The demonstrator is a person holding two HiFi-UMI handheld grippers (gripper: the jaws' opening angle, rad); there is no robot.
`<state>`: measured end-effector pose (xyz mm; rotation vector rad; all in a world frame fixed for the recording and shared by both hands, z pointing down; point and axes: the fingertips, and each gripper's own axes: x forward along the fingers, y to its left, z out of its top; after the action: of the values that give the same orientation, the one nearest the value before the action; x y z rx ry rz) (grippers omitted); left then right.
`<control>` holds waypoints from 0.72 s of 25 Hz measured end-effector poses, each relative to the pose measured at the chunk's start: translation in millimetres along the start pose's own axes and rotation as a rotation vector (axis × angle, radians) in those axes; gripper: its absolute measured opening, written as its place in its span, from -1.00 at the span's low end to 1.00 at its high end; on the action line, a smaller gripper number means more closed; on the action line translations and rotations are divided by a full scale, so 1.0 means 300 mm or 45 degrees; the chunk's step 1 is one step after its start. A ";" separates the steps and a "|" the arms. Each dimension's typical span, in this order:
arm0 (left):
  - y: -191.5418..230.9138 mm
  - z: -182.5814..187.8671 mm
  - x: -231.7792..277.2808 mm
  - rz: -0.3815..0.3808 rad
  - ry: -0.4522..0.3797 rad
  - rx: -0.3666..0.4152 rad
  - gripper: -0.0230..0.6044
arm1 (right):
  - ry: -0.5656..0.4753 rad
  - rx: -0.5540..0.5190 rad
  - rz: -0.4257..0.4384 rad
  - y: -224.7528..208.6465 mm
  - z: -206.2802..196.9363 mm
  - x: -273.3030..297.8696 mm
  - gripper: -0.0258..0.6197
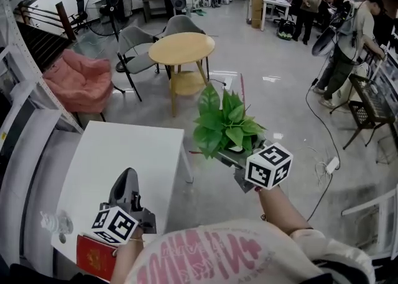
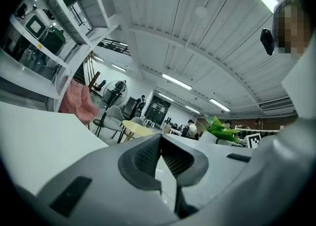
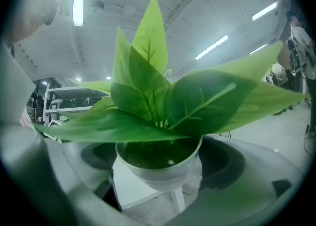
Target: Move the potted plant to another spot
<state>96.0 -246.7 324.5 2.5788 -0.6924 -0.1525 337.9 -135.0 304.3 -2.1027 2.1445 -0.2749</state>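
A small potted plant (image 1: 225,126) with broad green leaves in a white pot (image 3: 160,167) hangs in the air right of the white table (image 1: 118,164), over the floor. My right gripper (image 1: 239,151) is shut on the pot, one jaw on each side of it. In the right gripper view the leaves (image 3: 148,96) fill most of the picture. My left gripper (image 1: 127,183) rests low over the near part of the white table with its jaws pressed together and nothing between them. The left gripper (image 2: 160,153) points towards the room, and the plant (image 2: 220,129) shows at its right.
A red booklet (image 1: 96,256) and a clear plastic bottle (image 1: 56,222) lie at the table's near left corner. Beyond stand a round wooden table (image 1: 181,50), grey chairs (image 1: 134,46), a pink beanbag (image 1: 81,81) and fans. People work at the far right; a cable (image 1: 323,171) trails on the floor.
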 end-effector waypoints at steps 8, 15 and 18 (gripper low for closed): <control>0.247 0.005 0.048 0.034 0.015 -0.038 -0.92 | 0.018 0.035 0.035 -0.006 -0.064 0.257 0.69; 0.302 -0.062 0.017 0.070 0.034 -0.075 -0.92 | 0.105 0.043 0.133 0.040 -0.170 0.352 0.69; 0.287 -0.091 -0.004 0.101 0.047 -0.107 -0.92 | 0.171 0.023 0.183 0.058 -0.194 0.373 0.69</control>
<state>62.3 -301.0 388.3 2.4639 -0.7568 -0.1060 305.7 -244.0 361.4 -1.9604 2.3451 -0.4292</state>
